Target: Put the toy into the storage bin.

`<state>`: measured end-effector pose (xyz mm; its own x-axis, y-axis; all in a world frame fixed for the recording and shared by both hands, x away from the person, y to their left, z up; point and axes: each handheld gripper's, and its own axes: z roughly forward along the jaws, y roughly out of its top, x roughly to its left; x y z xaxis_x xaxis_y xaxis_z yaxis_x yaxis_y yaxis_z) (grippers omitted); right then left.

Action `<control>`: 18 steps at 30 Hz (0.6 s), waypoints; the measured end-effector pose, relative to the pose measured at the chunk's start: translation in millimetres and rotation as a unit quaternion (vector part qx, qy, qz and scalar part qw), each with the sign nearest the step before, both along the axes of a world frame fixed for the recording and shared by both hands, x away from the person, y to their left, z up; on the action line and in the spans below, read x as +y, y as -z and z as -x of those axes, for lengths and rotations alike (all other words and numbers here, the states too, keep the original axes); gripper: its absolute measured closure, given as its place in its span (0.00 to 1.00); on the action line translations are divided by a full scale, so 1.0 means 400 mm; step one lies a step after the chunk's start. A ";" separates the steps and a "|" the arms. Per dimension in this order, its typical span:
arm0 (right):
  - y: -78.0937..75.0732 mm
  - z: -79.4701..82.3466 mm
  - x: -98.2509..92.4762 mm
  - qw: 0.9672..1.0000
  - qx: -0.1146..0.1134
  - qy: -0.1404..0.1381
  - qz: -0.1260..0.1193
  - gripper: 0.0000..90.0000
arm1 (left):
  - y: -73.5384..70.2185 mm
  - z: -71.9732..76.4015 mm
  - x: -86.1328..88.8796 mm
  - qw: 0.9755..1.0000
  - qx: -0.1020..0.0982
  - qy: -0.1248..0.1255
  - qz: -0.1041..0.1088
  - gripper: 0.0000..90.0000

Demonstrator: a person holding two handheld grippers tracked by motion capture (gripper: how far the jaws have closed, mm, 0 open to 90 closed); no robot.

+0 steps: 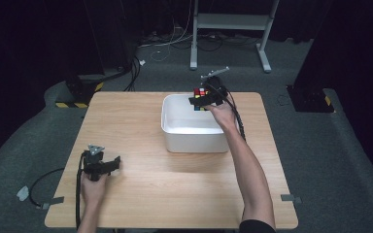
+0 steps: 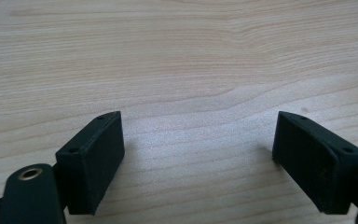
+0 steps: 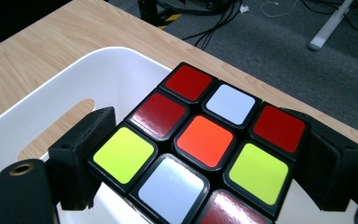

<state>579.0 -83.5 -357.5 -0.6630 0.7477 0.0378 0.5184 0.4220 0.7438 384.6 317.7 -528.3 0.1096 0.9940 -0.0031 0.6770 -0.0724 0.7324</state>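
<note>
A scrambled puzzle cube with red, white, yellow and orange stickers is clamped between the two black jaws of my right gripper. In the high view that right gripper holds the cube over the far right rim of a white plastic bin. My left gripper lies near the table's front left corner, its jaws wide apart. The left gripper view has its two black pads spread over bare wood, and my left gripper has nothing between them.
The bin stands right of the middle of a light wooden table, and its inside looks bare white. Beyond the table's far edge are grey carpet, cables and a white stand's legs. A cable trails off the left edge.
</note>
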 end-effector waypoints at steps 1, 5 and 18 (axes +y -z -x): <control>0.001 0.000 0.000 1.000 0.001 0.000 0.000 0.16 | 0.000 0.000 0.000 1.000 0.000 0.000 0.000 0.19; 0.005 0.000 0.002 1.000 0.005 0.000 0.001 0.16 | 0.000 0.000 0.000 1.000 0.000 0.000 0.000 0.19; 0.031 -0.005 0.016 0.999 0.025 -0.012 0.015 0.16 | 0.000 0.000 0.000 1.000 0.000 0.000 0.000 0.19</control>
